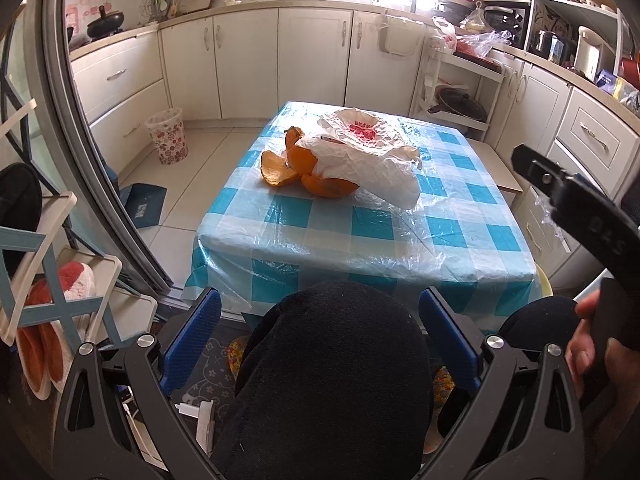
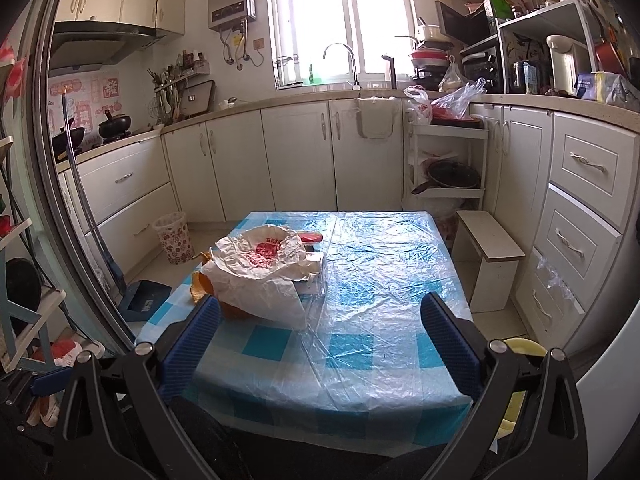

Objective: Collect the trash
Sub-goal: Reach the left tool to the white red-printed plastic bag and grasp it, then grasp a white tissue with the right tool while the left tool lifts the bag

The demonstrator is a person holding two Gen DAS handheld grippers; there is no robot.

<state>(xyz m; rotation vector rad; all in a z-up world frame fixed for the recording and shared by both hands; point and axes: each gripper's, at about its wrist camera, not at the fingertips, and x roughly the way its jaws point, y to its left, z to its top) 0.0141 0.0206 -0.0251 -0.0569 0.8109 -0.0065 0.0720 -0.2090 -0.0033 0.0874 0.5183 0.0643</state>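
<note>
A crumpled white plastic bag with red print [image 1: 368,160] lies on the table [image 1: 460,240], partly covering orange peels [image 1: 316,170]. The right wrist view shows the bag [image 2: 264,276], the peels [image 2: 200,284] at its left, and a small box [image 2: 314,286] under it. My left gripper [image 1: 320,336] is open and empty, low in front of the table's near edge, above a dark-clothed knee. My right gripper [image 2: 320,340] is open and empty over the table's near edge; its left finger [image 2: 196,336] is close to the bag. The right gripper's body shows in the left wrist view [image 1: 580,208].
A flowered waste bin [image 1: 167,136] stands on the floor left of the table, also in the right wrist view [image 2: 175,238]. A low white stool [image 2: 490,256] and a rack with a pan [image 2: 448,176] stand at the right. Cabinets line the walls. A shoe shelf [image 1: 60,280] stands at the left.
</note>
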